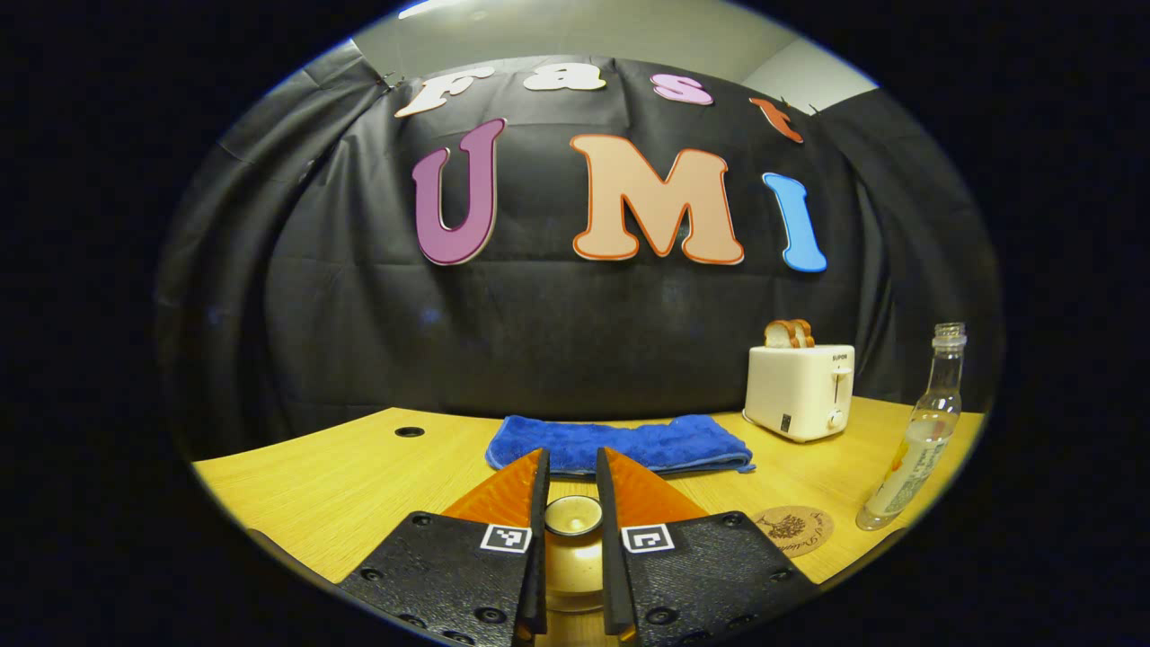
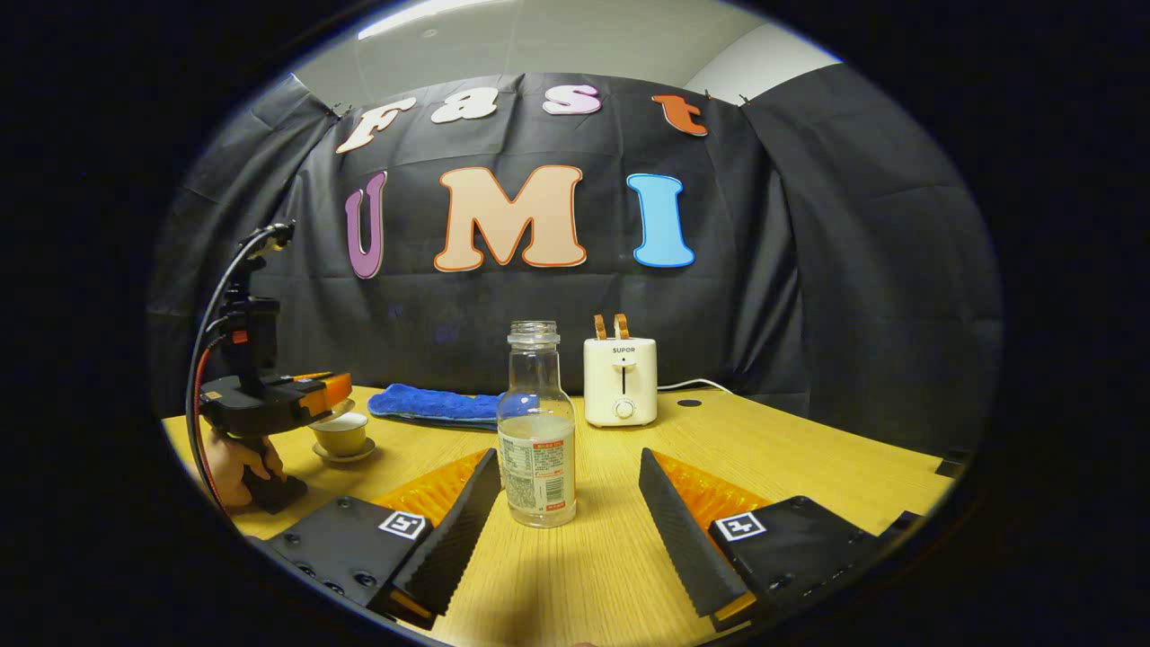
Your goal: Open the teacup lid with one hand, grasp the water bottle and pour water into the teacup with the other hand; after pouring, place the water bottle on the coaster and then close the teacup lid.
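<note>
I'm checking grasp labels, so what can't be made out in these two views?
- Left gripper view: whether the left gripper actually presses on the teacup lid. Its own fingers cover the lid's sides.
- Right gripper view: whether the lid is lifted off the teacup. The left gripper's body covers the cup's top.
- Left gripper view: the print on the coaster is too small.

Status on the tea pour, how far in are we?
Early; no step looks finished. In hand: the left hand-held gripper has its fingers narrowly either side of the teacup lid; I can't tell if it's gripped or lifted. The right hand-held gripper is open around the water bottle, which stands untouched. Left: pour, set the bottle on the coaster, close the lid.
</note>
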`<action>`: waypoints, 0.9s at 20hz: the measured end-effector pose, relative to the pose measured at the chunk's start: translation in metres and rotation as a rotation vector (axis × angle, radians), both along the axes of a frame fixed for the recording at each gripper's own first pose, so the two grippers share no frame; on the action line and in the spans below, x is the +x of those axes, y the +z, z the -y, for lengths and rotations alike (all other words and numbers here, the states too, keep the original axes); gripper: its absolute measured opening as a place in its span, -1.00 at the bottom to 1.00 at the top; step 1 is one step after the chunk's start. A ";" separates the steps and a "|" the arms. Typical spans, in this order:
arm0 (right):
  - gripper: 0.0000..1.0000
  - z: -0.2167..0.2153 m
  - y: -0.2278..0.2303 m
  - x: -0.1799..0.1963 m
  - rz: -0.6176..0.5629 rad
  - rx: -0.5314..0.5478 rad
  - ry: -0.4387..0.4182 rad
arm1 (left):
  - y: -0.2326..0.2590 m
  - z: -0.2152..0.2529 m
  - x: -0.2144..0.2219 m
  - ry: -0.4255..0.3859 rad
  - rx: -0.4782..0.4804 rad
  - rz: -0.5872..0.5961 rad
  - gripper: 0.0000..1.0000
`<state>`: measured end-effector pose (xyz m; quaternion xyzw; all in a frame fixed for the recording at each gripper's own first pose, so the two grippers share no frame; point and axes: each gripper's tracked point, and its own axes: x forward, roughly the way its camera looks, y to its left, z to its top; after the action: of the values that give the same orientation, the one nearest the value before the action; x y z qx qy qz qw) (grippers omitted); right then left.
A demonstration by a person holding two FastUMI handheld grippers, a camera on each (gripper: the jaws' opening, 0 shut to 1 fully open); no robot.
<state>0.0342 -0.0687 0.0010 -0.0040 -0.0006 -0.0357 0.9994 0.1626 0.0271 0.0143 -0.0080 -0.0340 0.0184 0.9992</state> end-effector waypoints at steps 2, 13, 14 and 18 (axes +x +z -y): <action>0.93 -0.003 0.000 0.002 -0.001 0.001 0.012 | -0.004 0.005 -0.010 -0.008 -0.013 -0.012 -0.56; 0.99 -0.025 -0.004 0.046 -0.012 0.006 0.051 | -0.017 -0.013 -0.092 -0.048 0.017 -0.073 -0.56; 0.99 -0.024 -0.005 0.052 -0.016 0.007 0.047 | -0.018 -0.020 -0.098 -0.027 0.021 -0.086 -0.57; 1.00 -0.025 -0.004 0.072 -0.007 0.004 0.035 | -0.015 -0.042 -0.121 0.063 0.018 -0.080 -0.56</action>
<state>0.1065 -0.0441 -0.0031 -0.0020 0.0032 -0.0182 0.9998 0.0415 0.0692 -0.0007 0.0028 0.0057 0.0497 0.9987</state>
